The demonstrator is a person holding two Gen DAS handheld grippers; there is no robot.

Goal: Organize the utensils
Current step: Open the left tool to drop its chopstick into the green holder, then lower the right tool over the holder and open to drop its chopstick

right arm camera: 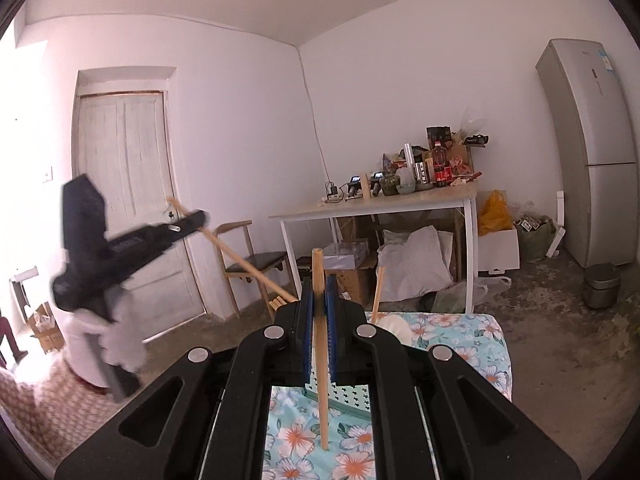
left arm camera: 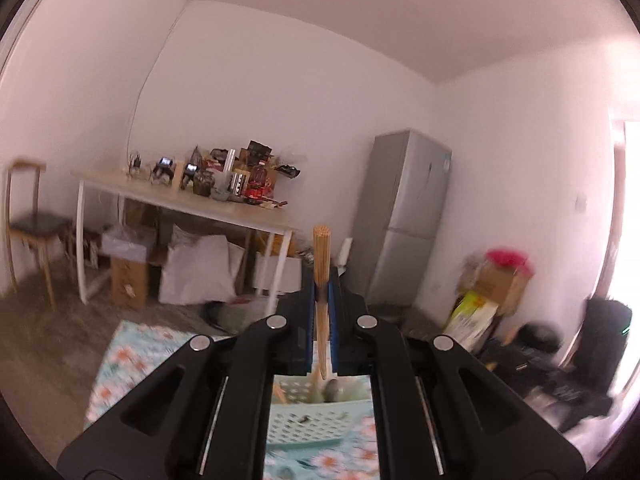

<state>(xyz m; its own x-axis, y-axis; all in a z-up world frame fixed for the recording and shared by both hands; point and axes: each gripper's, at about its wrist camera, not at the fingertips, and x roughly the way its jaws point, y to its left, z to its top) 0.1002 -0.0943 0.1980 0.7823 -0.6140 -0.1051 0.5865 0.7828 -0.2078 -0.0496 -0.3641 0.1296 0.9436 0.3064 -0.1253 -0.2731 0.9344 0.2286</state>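
Note:
My left gripper (left arm camera: 321, 292) is shut on a wooden chopstick (left arm camera: 321, 264) that stands upright, its lower end above a pale green perforated basket (left arm camera: 308, 420) holding other utensils. My right gripper (right arm camera: 319, 300) is shut on another wooden chopstick (right arm camera: 320, 344), upright, its tip over the floral cloth (right arm camera: 472, 340). The left gripper (right arm camera: 192, 220) also shows in the right wrist view, blurred, at the left, with its chopstick (right arm camera: 240, 260) slanting down toward the basket (right arm camera: 352, 394). Another wooden stick (right arm camera: 377, 294) rises from the basket area.
A floral cloth (left arm camera: 120, 360) covers the work surface. Behind stand a white table (right arm camera: 380, 206) with bottles and clutter, a wooden chair (right arm camera: 252, 260), a grey fridge (right arm camera: 592, 152), a white door (right arm camera: 128, 184), boxes and bags on the floor.

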